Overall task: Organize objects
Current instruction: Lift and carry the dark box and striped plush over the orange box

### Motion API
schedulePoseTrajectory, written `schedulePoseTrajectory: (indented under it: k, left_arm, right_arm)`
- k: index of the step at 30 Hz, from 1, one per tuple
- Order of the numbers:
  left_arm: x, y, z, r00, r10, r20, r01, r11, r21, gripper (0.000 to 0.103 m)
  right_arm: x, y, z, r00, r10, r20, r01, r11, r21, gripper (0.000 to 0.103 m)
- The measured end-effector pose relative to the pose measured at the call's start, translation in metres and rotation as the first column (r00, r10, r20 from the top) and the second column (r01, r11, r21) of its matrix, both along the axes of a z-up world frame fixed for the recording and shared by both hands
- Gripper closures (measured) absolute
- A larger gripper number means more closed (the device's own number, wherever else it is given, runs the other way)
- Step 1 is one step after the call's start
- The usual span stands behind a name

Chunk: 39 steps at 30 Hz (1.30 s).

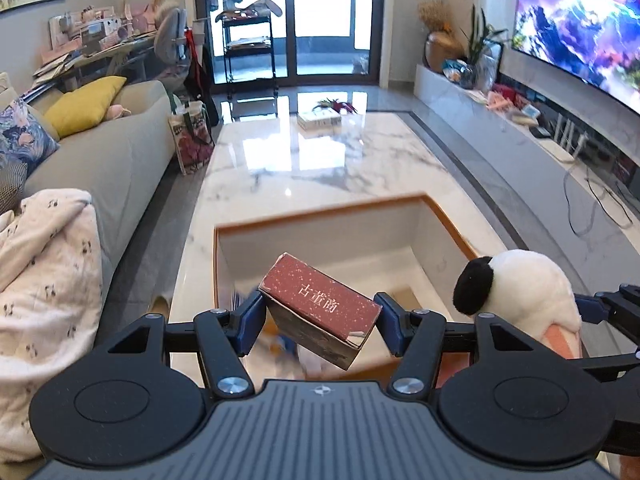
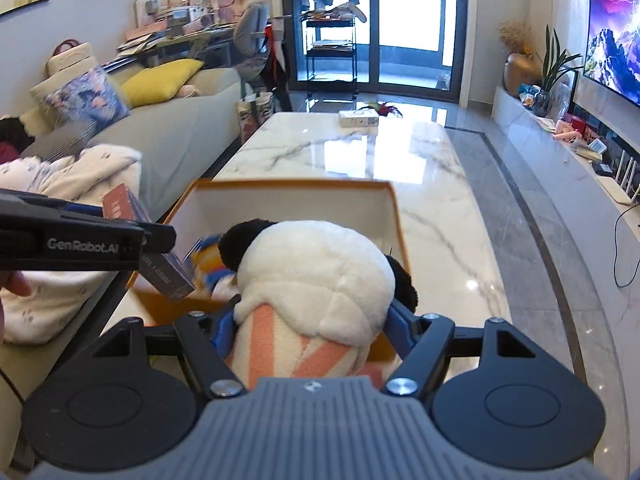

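Observation:
My left gripper is shut on a red box with white characters on its top, held tilted above an open orange-rimmed box on the marble table. My right gripper is shut on a white plush panda with black ears and an orange-striped garment, also above that orange-rimmed box. The panda shows at the right of the left wrist view, the red box and the left gripper at the left of the right wrist view. Blurred colourful items lie inside the box.
The long marble table carries a small white box at its far end. A grey sofa with cushions and a white blanket runs along the left. A TV and low console stand at the right.

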State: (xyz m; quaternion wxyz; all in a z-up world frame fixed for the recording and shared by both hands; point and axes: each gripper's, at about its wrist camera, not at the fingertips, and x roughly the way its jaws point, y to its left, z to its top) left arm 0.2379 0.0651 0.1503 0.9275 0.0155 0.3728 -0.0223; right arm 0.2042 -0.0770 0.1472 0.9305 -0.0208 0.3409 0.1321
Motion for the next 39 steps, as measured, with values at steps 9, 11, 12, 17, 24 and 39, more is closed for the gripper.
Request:
schedulePoseTrajectory:
  k: [9,11,12,17,24,39]
  left_arm:
    - [0.074,0.006,-0.043,0.999,0.052,0.010,-0.052,0.999,0.003,0.034]
    - [0.084,0.008,-0.055,0.998,0.055,0.000,-0.055,0.998,0.001,0.034]
    - [0.089,0.008,-0.063,0.998,0.060,-0.016,-0.060,0.998,0.005,0.034]
    - [0.106,0.008,-0.089,0.995,0.070,-0.070,-0.071,0.997,-0.004,0.034]
    - [0.114,0.003,-0.103,0.992,0.082,-0.099,-0.083,0.997,-0.005,0.034]
    - [0.120,0.013,-0.124,0.968,0.104,-0.228,-0.112,0.993,-0.021,0.034]
  right_arm:
    - [0.110,0.023,-0.049,0.998,0.024,-0.055,-0.024,1.000,0.004,0.030]
    - [0.126,0.029,-0.059,0.997,0.042,-0.068,-0.044,0.999,-0.019,0.030]
    - [0.135,0.031,-0.064,0.996,0.051,-0.078,-0.054,0.998,-0.037,0.030]
    - [0.177,0.037,-0.083,0.986,0.082,-0.144,-0.094,0.992,-0.084,0.030]
    - [0.211,0.047,-0.106,0.973,0.109,-0.204,-0.144,0.976,-0.166,0.029]
    - [0.216,0.068,-0.122,0.945,0.141,-0.297,-0.238,0.917,-0.320,0.030]
